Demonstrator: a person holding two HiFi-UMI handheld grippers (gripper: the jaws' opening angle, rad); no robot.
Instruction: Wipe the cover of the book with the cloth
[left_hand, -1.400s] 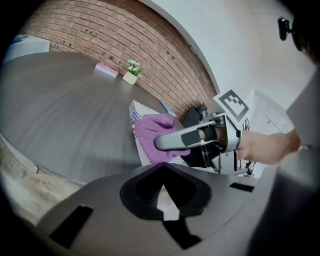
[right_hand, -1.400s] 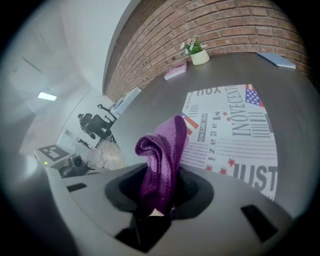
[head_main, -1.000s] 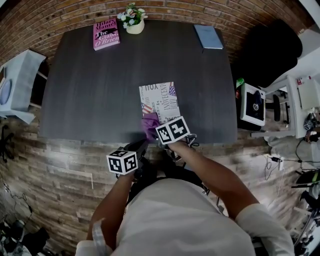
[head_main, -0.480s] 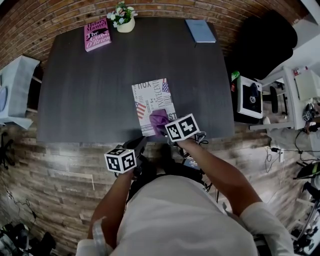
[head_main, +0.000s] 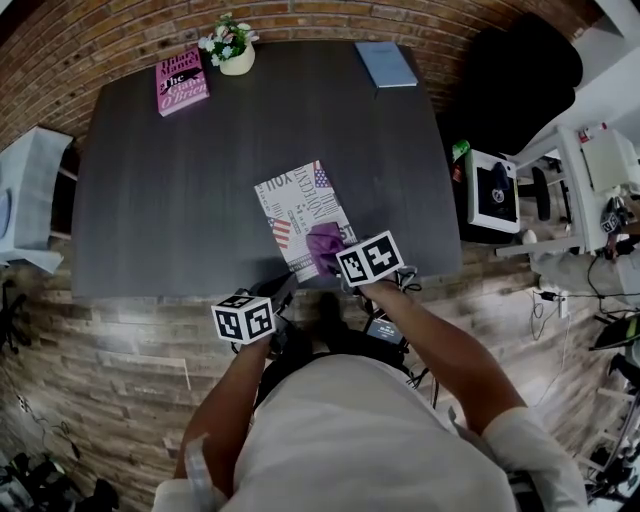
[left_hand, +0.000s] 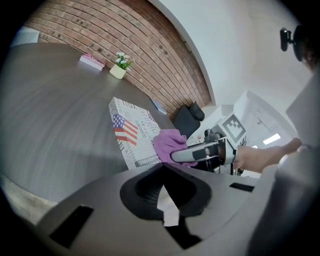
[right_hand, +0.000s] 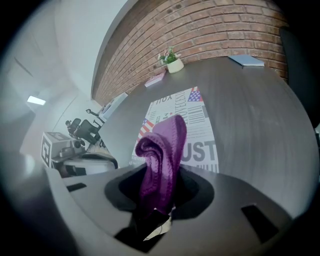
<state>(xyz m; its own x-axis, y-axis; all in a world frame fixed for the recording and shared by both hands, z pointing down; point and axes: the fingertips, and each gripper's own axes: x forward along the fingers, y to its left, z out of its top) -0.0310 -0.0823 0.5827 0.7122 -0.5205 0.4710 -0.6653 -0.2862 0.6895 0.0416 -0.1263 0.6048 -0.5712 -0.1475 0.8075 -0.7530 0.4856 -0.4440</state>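
Note:
A book (head_main: 295, 205) with a white printed cover and a flag picture lies askew near the table's front edge. A purple cloth (head_main: 325, 245) rests on the cover's near right part, with my right gripper (head_main: 338, 262) shut on it. In the right gripper view the cloth (right_hand: 162, 147) stands bunched up out of the jaws, over the book (right_hand: 195, 122). My left gripper (head_main: 283, 290) is shut and empty, just off the book's near corner at the table edge. The left gripper view shows the book (left_hand: 131, 131), the cloth (left_hand: 168, 141) and the right gripper's fingers (left_hand: 192, 153).
At the table's (head_main: 160, 200) far edge lie a pink book (head_main: 182, 80), a small flower pot (head_main: 232, 50) and a blue notebook (head_main: 386, 62). A black chair (head_main: 510, 85) and a white side table (head_main: 493, 190) stand to the right, with brick-patterned floor in front.
My right gripper has dragged the cloth across the cover from its near left part to its near right part. The book now lies more askew. The left gripper has shifted slightly.

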